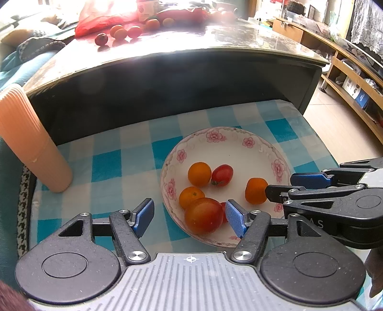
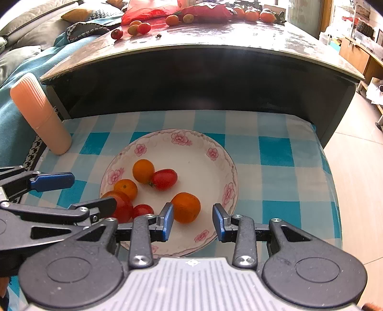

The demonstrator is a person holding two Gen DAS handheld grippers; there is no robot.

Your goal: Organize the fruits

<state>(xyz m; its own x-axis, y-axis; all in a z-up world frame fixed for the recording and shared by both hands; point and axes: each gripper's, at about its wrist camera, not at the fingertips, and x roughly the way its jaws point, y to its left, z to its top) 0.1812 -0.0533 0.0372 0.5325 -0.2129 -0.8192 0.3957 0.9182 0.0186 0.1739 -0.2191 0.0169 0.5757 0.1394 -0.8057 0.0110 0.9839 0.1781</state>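
A white plate with pink flowers point(image 1: 215, 134) point(image 2: 179, 136) sits on a blue-and-white check cloth and holds several small oranges and tomatoes. My left gripper point(image 1: 189, 219) hangs open over the plate's near-left rim. A large orange-red tomato point(image 1: 203, 215) point(image 2: 122, 205) lies in the plate between its fingers, close to the right pad, with the left pad well clear of it. My right gripper point(image 2: 193, 222) is open over the plate's near edge. A small orange point(image 2: 185, 207) point(image 1: 255, 193) rests just past its left fingertip, and neither pad presses on it.
A dark glossy table point(image 1: 215, 55) rises right behind the cloth and carries more loose fruit point(image 1: 124, 32) and a red plastic bag point(image 1: 100, 19). A peach ribbed cylinder point(image 1: 31, 143) point(image 2: 40, 114) leans at the cloth's left edge. Wooden shelves point(image 1: 347, 79) stand on the right.
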